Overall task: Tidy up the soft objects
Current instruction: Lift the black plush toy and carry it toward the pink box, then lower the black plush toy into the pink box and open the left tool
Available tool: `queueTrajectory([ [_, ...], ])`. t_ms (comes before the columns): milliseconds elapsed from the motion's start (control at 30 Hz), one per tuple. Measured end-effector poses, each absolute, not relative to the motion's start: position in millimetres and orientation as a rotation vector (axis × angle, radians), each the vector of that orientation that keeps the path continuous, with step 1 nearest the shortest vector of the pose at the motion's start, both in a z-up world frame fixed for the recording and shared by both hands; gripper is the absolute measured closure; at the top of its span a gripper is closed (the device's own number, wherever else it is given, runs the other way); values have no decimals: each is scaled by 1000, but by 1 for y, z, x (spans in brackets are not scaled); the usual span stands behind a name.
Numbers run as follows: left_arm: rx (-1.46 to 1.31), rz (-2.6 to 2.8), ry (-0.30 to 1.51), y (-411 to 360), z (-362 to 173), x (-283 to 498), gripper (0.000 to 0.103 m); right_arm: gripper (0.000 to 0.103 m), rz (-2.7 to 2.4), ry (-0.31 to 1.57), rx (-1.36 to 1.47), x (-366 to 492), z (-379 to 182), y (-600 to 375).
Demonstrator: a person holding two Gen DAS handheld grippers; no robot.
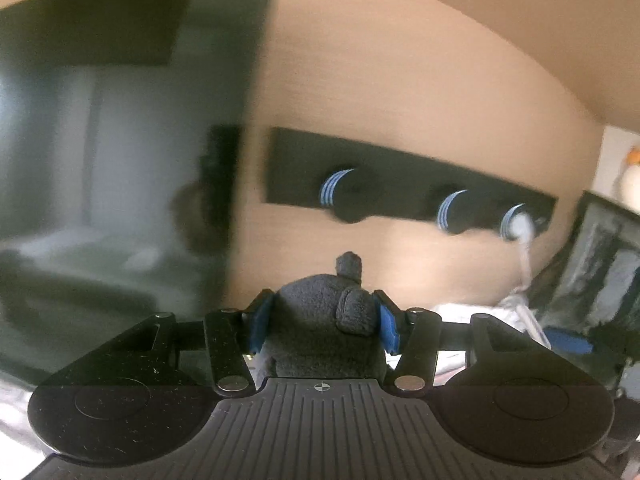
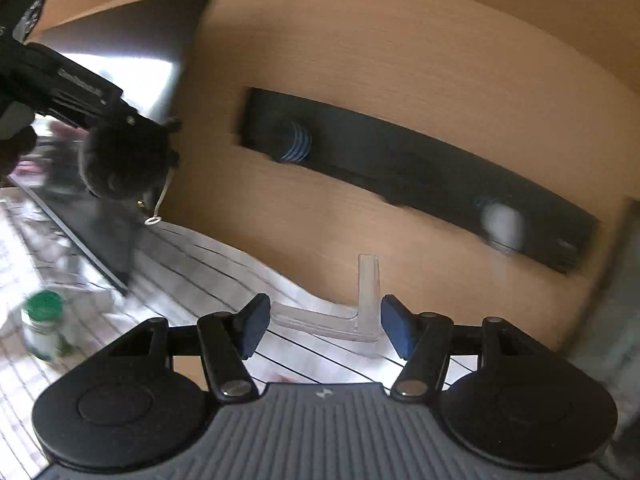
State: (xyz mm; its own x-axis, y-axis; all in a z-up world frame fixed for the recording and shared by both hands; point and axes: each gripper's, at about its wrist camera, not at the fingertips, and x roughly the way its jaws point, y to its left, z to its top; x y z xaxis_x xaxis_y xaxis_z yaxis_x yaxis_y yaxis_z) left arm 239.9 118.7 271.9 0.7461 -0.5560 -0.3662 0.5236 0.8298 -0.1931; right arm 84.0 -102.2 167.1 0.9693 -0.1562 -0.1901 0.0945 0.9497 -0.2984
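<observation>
Left gripper point(image 1: 324, 322) clamps the dark plush toy point(image 1: 320, 328), clear of the wood wall; right gripper point(image 2: 325, 326) gapes empty above the striped bench point(image 2: 208, 272), hook rail point(image 2: 420, 176) well ahead.

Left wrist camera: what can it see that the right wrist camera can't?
Only the left wrist view shows the dark plush toy up close, squeezed in the left hand-held gripper. Only the right wrist view shows a green-lidded jar, a clear plastic angle piece and the open, empty right hand-held gripper. Both show the black hook rail.
</observation>
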Motion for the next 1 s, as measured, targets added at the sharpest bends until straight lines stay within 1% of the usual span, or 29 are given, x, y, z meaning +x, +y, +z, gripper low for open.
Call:
queueTrajectory([
  [167, -68, -693, 445, 46, 270, 234, 45, 42, -215, 214, -255, 55, 163, -155],
  [367, -59, -796, 506, -30, 249, 227, 45, 42, -269, 238, -201, 33, 148, -200],
  [467, -82, -802, 543, -59, 217, 223, 44, 42, -275, 264, -168, 33, 139, -209],
  [533, -131, -778, 566, -70, 182, 218, 44, 42, -273, 280, -129, 36, 135, -218],
  [600, -137, -750, 643, -85, 138, 211, 43, 42, -263, 302, -99, 42, 132, -224],
  [667, -39, -734, 751, -100, 98, 204, 43, 42, -250, 332, -91, 51, 129, -226],
  [700, 11, -730, 763, -106, 83, 200, 38, 42, -245, 343, -87, 55, 129, -227],
  [733, 30, -741, 729, -104, 75, 194, 31, 42, -237, 356, -79, 60, 127, -228],
  [767, 57, -752, 707, -106, 70, 189, 30, 42, -229, 365, -71, 66, 126, -228],
  [900, 137, -713, 738, -109, 57, 187, 18, 42, -199, 400, -18, 88, 122, -225],
  [933, 136, -694, 752, -107, 52, 188, 22, 42, -187, 408, 1, 93, 121, -225],
  [1000, 176, -689, 697, -101, 50, 177, 27, 42, -159, 421, 26, 104, 120, -225],
])
